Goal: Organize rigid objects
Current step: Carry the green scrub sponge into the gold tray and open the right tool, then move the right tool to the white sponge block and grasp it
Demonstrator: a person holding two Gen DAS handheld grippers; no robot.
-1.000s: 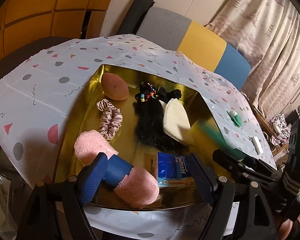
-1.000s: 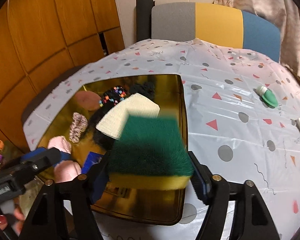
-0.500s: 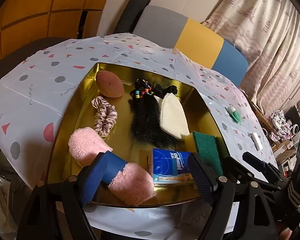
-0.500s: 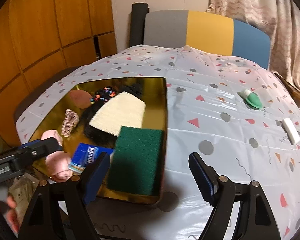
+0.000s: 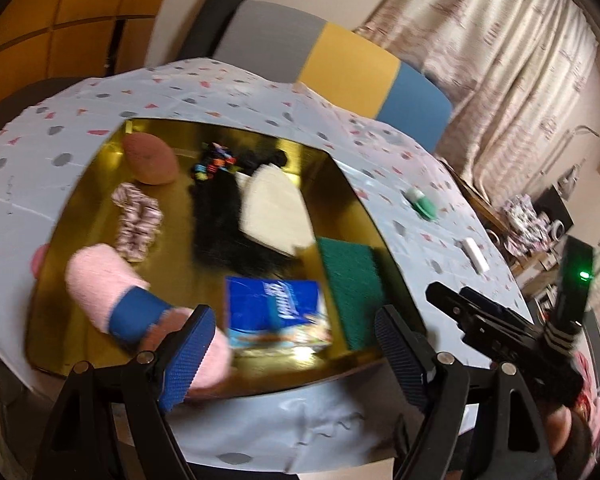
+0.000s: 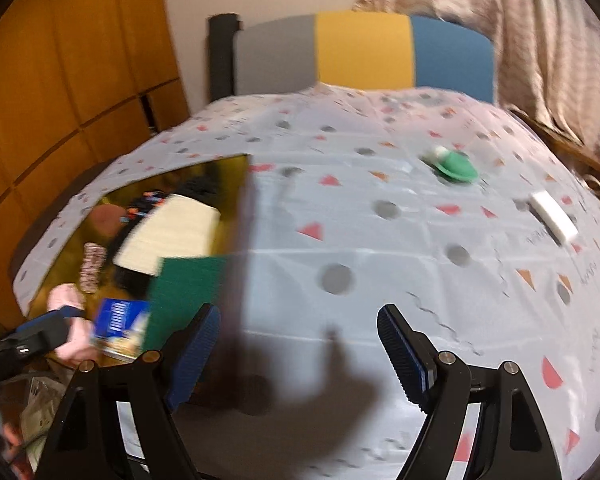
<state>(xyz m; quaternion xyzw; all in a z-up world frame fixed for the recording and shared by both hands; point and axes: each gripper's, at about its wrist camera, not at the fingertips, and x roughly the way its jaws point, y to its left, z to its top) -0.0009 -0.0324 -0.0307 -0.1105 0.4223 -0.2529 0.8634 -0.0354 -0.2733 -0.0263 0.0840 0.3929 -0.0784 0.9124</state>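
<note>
A gold tray (image 5: 352, 184) (image 6: 236, 200) on the patterned tablecloth holds a green sponge (image 5: 350, 274) (image 6: 184, 296), a blue tissue pack (image 5: 276, 316) (image 6: 118, 326), a pink slipper (image 5: 112, 288), a cream cloth (image 5: 276, 208), a black hairpiece (image 5: 220, 224), a scrunchie (image 5: 136, 216) and a brown puff (image 5: 150, 158). On the cloth to the right lie a green brush (image 5: 422, 204) (image 6: 454, 166) and a white block (image 5: 476, 256) (image 6: 552, 218). My left gripper (image 5: 292, 356) is open and empty at the tray's near edge. My right gripper (image 6: 300, 352) is open and empty over the cloth, right of the tray.
A grey, yellow and blue chair back (image 5: 340, 56) (image 6: 364, 52) stands behind the table. Wooden cabinets (image 6: 60, 80) are at the left, curtains (image 5: 500, 40) at the right. The right gripper's body (image 5: 508, 328) shows in the left wrist view.
My right gripper let go of the green sponge, which now lies in the tray's near right corner, then swung right over the tablecloth. My left gripper shifted slightly; both views are motion-blurred.
</note>
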